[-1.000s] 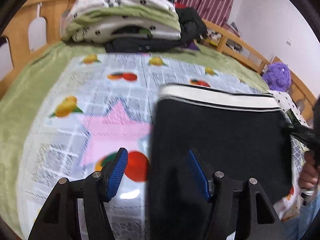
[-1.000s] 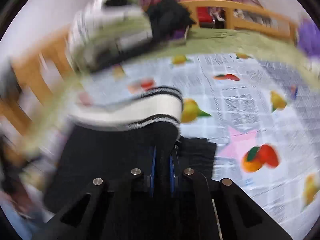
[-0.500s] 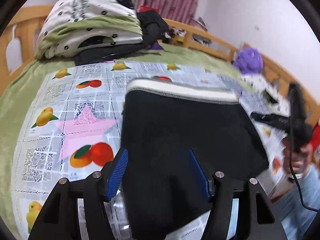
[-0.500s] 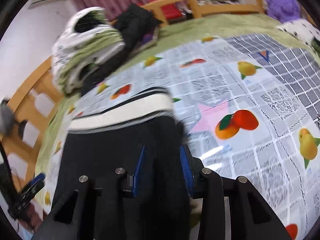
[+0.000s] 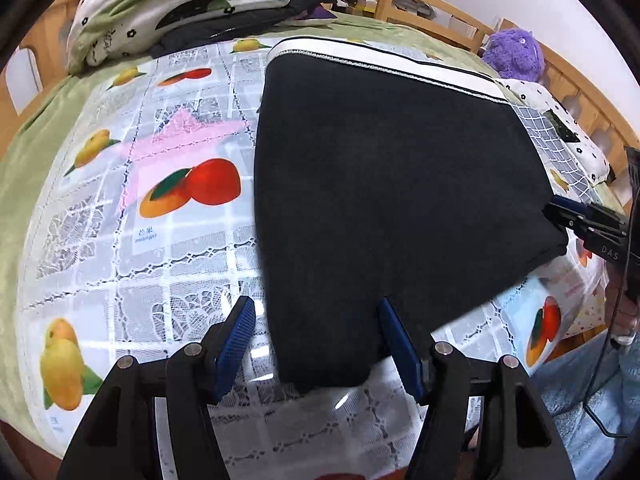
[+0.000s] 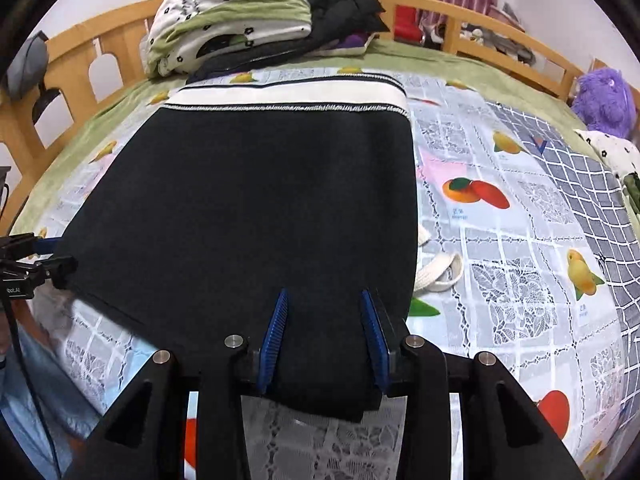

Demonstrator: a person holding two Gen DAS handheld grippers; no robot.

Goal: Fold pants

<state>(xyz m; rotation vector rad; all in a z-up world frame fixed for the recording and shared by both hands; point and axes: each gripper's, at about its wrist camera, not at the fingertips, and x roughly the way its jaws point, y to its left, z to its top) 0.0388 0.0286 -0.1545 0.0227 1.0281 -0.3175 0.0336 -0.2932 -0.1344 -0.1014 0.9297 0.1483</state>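
Between both open claws (image 5: pixel 316 344) (image 6: pixel 325 336) lie the black pants (image 5: pixel 392 184).

Purple plush toy (image 5: pixel 514 53), folded bedding (image 6: pixel 232 12)

The black pants (image 5: pixel 392 184) lie folded flat on the fruit-print cloth, their white waistband (image 6: pixel 288 98) (edged with thin black stripes) at the far end, and a white drawstring (image 6: pixel 438 272) pokes out from one side.
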